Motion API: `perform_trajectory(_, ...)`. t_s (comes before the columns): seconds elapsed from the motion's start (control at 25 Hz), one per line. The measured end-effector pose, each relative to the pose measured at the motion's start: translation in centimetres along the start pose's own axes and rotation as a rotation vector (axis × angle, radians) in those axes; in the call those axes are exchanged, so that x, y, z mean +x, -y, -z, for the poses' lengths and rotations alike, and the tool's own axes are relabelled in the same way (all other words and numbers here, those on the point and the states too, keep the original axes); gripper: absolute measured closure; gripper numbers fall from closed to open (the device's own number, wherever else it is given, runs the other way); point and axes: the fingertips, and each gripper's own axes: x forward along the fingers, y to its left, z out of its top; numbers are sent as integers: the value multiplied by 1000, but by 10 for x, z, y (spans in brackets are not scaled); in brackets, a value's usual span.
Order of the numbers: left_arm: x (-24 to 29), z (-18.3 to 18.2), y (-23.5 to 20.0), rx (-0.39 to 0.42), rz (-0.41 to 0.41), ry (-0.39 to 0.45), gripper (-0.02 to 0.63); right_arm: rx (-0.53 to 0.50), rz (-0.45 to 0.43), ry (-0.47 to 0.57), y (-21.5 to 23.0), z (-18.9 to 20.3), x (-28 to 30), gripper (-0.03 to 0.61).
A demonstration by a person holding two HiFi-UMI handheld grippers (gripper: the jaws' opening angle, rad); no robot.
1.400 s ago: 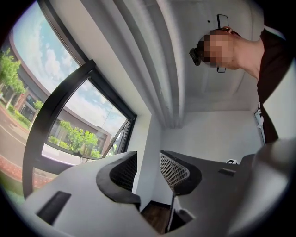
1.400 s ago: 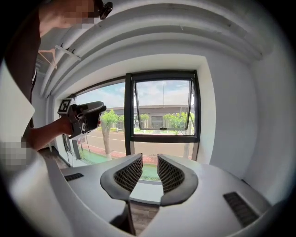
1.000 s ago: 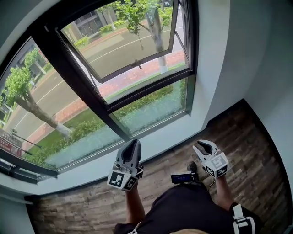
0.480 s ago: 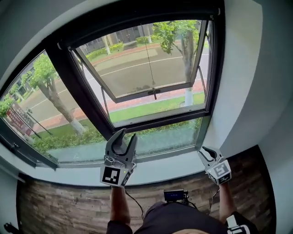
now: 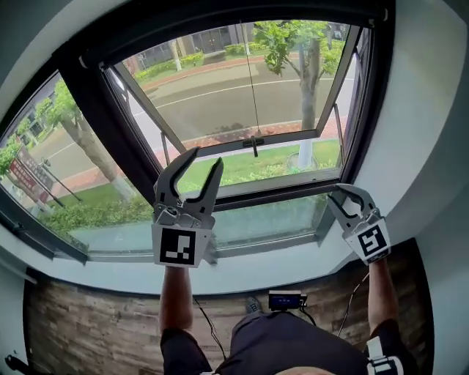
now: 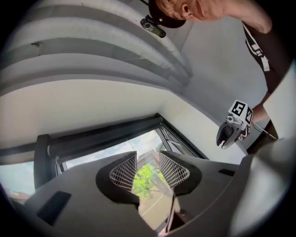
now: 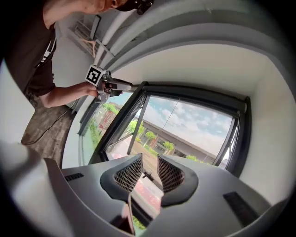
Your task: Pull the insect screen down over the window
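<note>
The insect screen is not down. We judge it rolled inside the dark housing (image 5: pixel 220 18) along the top of the window frame (image 5: pixel 95 110). Its thin pull cord (image 5: pixel 251 88) hangs straight down to a small dark tab (image 5: pixel 254 144), in front of the tilted-out sash (image 5: pixel 300 135).

A second ago we looked at the wood-plank floor (image 5: pixel 88 329) with both tools low. Now our view is up on the glass. The left hand-held gripper (image 5: pixel 207 156) has risen before the pane and its jaws are opening wide with nothing between them. The right hand-held gripper (image 5: pixel 346 201) waits by the frame's right side, its jaws parted and empty. We read this as a reach for the tab. The frame looks like rigid matte metal, the cord is slack and fine, and the gripper pads are mesh-textured.
</note>
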Motion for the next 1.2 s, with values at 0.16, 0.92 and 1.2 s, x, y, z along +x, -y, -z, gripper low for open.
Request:
perform_trajectory(0.16,38,-29,-52,161,-30,110,451,-191,106,70,56,-83,30,472)
perform_trajectory(0.92,239,-17,-150,796,-41,-247,451,-856,252,0,217,-258,192,472)
perform_trajectory(1.2,263,-5,-149,787,-36,-351,453,-921,237,14,223,-273,220,472)
